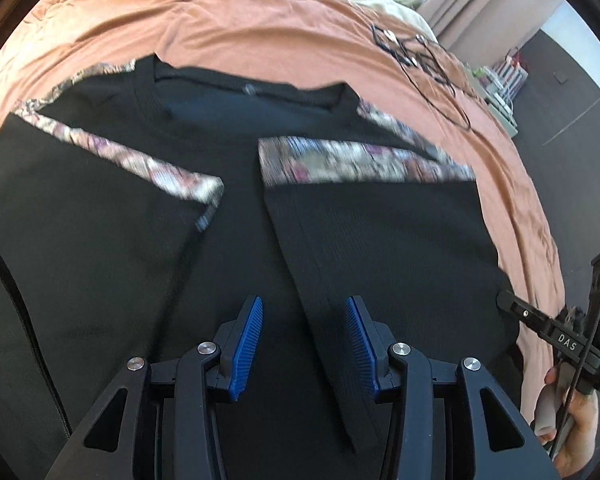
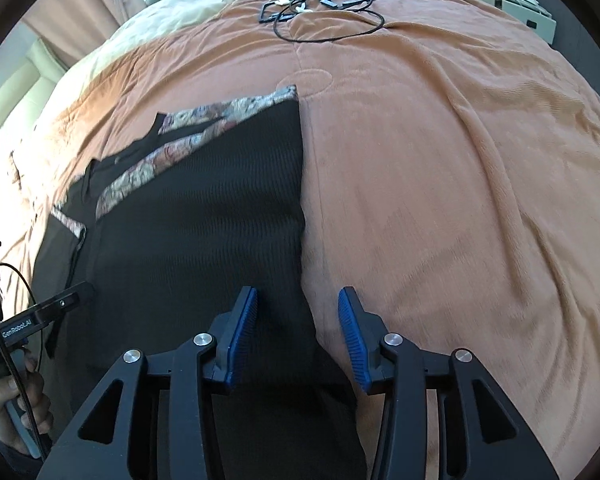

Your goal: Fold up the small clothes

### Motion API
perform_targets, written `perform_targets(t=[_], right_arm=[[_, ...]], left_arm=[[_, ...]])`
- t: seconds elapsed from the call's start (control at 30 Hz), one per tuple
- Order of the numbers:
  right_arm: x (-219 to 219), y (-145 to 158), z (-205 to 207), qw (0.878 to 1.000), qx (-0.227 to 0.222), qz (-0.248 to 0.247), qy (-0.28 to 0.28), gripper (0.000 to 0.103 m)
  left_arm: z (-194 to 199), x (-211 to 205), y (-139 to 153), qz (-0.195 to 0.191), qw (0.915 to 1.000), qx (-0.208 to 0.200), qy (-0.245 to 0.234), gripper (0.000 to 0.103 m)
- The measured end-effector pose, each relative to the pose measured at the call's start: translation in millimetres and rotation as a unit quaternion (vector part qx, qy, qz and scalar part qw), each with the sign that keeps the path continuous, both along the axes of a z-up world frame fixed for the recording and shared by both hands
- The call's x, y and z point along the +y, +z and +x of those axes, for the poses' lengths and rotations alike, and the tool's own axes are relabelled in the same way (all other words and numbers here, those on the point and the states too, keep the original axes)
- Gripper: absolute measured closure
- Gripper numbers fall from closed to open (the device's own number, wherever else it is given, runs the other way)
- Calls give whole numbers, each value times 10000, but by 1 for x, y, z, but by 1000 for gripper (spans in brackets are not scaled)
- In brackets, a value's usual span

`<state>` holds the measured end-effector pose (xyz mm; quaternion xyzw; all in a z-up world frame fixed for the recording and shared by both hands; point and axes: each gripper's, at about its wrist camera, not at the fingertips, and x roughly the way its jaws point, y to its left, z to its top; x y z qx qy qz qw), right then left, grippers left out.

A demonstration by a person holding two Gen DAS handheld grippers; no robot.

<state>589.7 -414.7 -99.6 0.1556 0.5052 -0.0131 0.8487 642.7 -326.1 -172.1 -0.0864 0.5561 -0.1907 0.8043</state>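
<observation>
With both sleeves already folded in, your black top [image 1: 228, 240] lies flat on the orange bedspread [image 2: 440, 200]; the lengthwise and bottom-up folds look left to do. Ribbed knit, patterned trim on shoulders and cuffs. Left tongs [image 1: 305, 344] and right tongs [image 2: 298, 338] both open, gripping nothing, over the lower part.

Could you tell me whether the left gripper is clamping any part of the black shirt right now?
No: the left gripper hangs with its blue pads apart above the black shirt, nothing pinched between them.
</observation>
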Motion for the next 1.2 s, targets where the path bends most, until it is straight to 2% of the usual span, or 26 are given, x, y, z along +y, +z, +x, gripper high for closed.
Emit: perform_targets(t=[0.17,0.2,0.23,0.3,0.33,0.4,0.57,0.67,0.7,0.73,0.77,0.8,0.87,0.9,0.93,1.07,1.2], right_arm=[[1,0,-15,9999,29,-90,-63,72],[2,0,-19,9999,41,-124,-70,73],[3,0,-22,9998,53,-146,-78,74],[3,1,-27,9997,94,-168,-114,76],[3,2,-30,9997,117,-173,-131,77],[1,5,-37,9996,150,-197,-169,77],[0,18,-55,9994,174,-220,-221,77],[-2,29,-65,9995,80,-117,-277,76],[-2,34,-68,9994,52,-101,-316,72],[-3,38,-70,9993,12,-117,-341,66],[-2,43,-72,9992,-60,-146,-364,50],[0,48,-75,9990,-164,-164,-373,41],[5,56,-79,9988,-323,-143,-344,40],[9,59,-80,9987,-361,-133,-337,40],[11,60,-81,9986,-390,-128,-337,40],[23,61,-82,9987,-447,-153,-213,40],[35,59,-79,9987,-456,-202,-83,40]], left_arm=[[-23,-10,0,18,9999,123,-72,58],[-28,-12,0,3,9999,142,-94,62],[-35,-14,-1,-25,9997,204,-153,74],[-44,-17,-4,0,9993,331,-198,88],[-50,-18,-6,6,9992,358,-190,92],[-57,-19,-6,-1,9990,394,-199,97],[-63,-15,0,-47,9986,481,-225,97],[-60,-5,10,-42,9989,412,-221,96],[-58,2,16,-61,9992,349,-194,96],[-56,7,21,-76,9994,297,-173,94],[-53,14,28,-84,9996,219,-139,92],[-50,21,34,-88,9998,139,-100,87],[-43,42,48,73,9999,-117,59,69],[-41,48,52,190,9995,-224,146,57],[-36,59,58,324,9984,-381,262,53],[-23,86,63,489,9966,-493,450,53],[-15,92,58,714,9951,-580,356,53]])
